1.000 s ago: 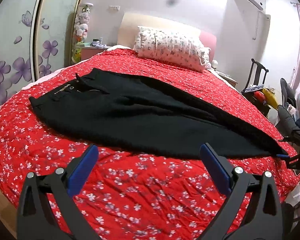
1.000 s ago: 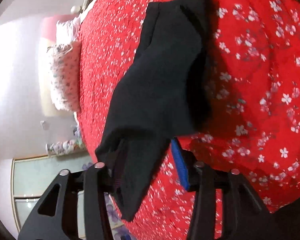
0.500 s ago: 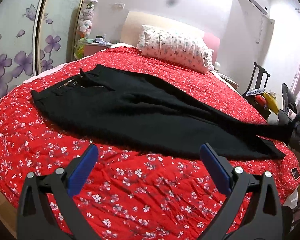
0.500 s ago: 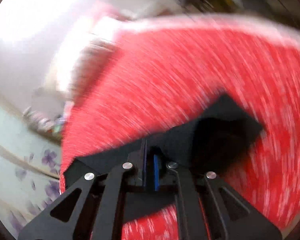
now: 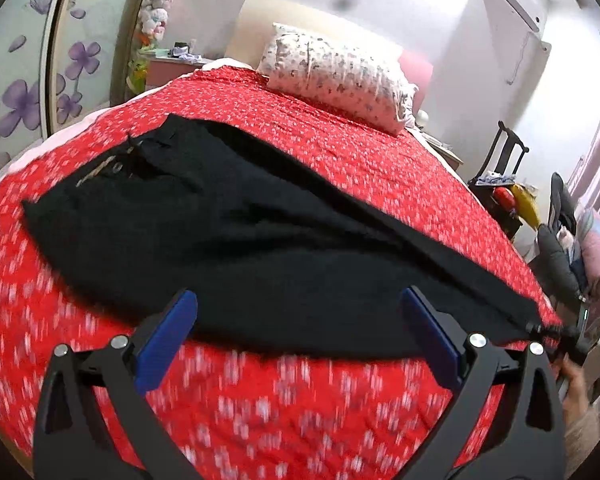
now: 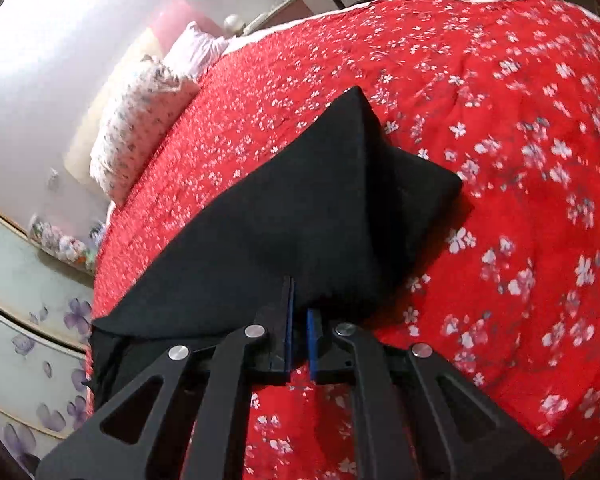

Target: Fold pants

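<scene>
The long black fabric pants (image 5: 236, 240) lie flat before me on the bed, legs together, waistband with its fly at far left, hems at right. My right jaws pinch the raised hem end.

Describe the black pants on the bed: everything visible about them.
The black pants are plain, matte, soft-looking cloth, laid out lengthwise on the red floral bedspread. The waistband end, with a fly and a small metal fastening, lies toward the wardrobe side; the legs taper toward the opposite bed edge. There the right tool is shut on the leg hem, raising it into a tented peak. The left tool hovers open above the near edge, not touching.
</scene>
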### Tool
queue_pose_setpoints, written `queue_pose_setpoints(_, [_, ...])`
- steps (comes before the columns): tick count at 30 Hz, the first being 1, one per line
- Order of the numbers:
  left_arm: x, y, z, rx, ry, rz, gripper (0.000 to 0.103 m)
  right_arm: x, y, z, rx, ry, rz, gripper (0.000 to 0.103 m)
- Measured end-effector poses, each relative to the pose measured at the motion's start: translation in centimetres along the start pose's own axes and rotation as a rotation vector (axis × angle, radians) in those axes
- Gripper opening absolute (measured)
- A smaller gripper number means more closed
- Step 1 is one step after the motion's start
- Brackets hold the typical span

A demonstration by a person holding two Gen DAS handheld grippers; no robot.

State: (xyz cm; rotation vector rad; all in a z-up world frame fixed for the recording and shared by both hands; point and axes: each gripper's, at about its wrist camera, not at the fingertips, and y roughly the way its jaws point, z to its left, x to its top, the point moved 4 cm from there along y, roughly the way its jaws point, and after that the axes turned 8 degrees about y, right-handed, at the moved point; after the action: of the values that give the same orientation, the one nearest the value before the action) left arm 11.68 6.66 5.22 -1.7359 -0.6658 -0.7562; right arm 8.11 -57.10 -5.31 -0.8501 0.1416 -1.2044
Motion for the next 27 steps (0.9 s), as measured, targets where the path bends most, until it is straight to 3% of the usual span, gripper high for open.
queue_pose_setpoints(5, [8.0,5.4,2.0,0.069,-0.055,0.044,0.101,-0.6,0.2,0.1,0.031,-0.031,-0.073,0.005])
queue_pose_setpoints(9, [12.9,13.1,3.3,0.116,-0.068,0.180,0.101,-0.6,0.8,0.9,-0.001,-0.084,-0.089,0.005])
queue_pose_setpoints(11, [14.8,18.3,4.4,0.131,-0.134,0.272,0.101,-0.5,0.8,0.9,-0.007,-0.091,-0.089,0.006])
queue_pose_setpoints(13, [15.6,22.2,5.6,0.159,-0.206,0.323,0.099,-0.3,0.8,0.9,-0.006,-0.094,-0.086,0.006])
queue_pose_setpoints(15, [16.0,25.9,6.7,0.172,-0.296,0.357,0.087,-0.3,1.0,1.0,-0.007,-0.102,-0.086,0.006])
queue_pose_setpoints(18, [16.1,29.2,7.4,0.219,-0.361,0.395,0.085,-0.3,1.2,1.4,-0.018,-0.118,-0.084,0.006])
queue_pose_setpoints(23, [16.6,32.4,8.7,0.263,-0.425,0.366,0.083,-0.3,1.2,1.5,-0.018,-0.122,-0.080,0.006])
queue_pose_setpoints(25, [16.6,33.0,9.2,0.291,-0.432,0.365,0.073,-0.2,1.3,1.6,-0.017,-0.123,-0.079,0.006])
queue_pose_setpoints(26, [16.8,33.4,9.5,0.297,-0.429,0.367,0.062,-0.2,1.3,1.5,-0.017,-0.124,-0.079,0.006])
queue_pose_setpoints(27, [16.8,33.6,9.7,0.302,-0.424,0.367,0.041,-0.2,1.3,1.5,-0.017,-0.124,-0.080,0.006])
